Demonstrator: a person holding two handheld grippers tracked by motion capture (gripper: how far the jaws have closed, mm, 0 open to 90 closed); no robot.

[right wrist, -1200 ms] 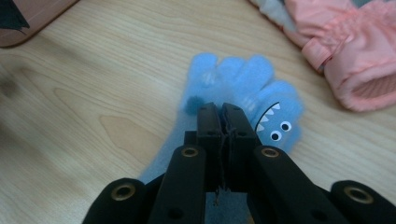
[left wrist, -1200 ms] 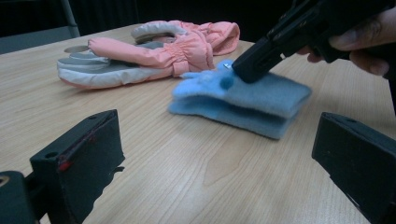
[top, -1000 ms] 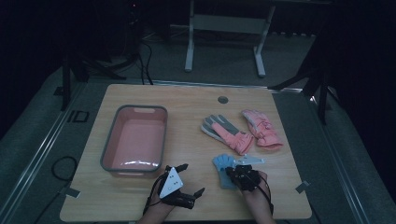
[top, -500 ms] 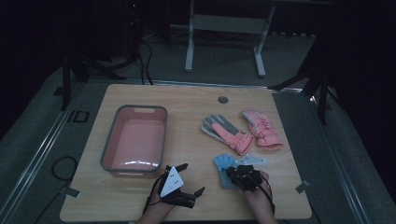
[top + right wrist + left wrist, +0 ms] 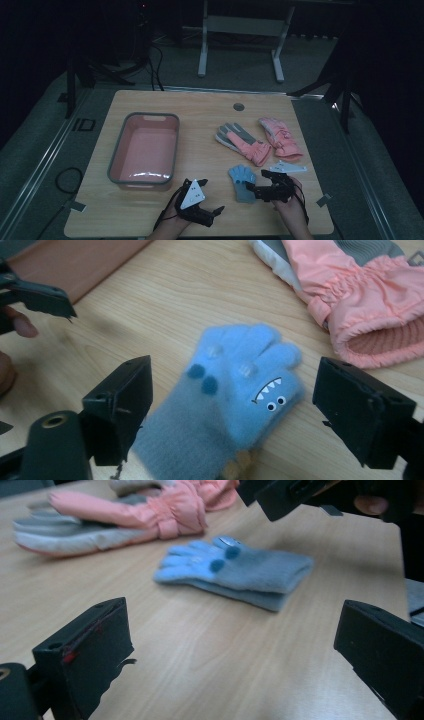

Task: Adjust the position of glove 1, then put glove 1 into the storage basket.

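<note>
A small blue knitted glove (image 5: 242,182) with a monster face lies flat on the wooden table near its front edge. My right gripper (image 5: 256,181) hovers just over the cuff end. Its jaws have just been opening and now stand wide on either side of the blue glove (image 5: 235,385), with the pads off it. In its own view the right gripper (image 5: 240,407) is open. My left gripper (image 5: 211,196) rests to the glove's left, open and with nothing in it. From the left gripper (image 5: 232,645) the blue glove (image 5: 235,572) lies ahead on the wood.
A pink basin (image 5: 145,150) with a grey rim stands left of centre. Two pink and grey winter gloves (image 5: 246,143) (image 5: 280,138) lie behind the blue one. A round cable hole (image 5: 238,106) sits near the table's far edge. The floor around is dark.
The right gripper's jaws have spread apart over the blue glove, and that hand has drawn back slightly to the right. The left gripper has stayed put.
</note>
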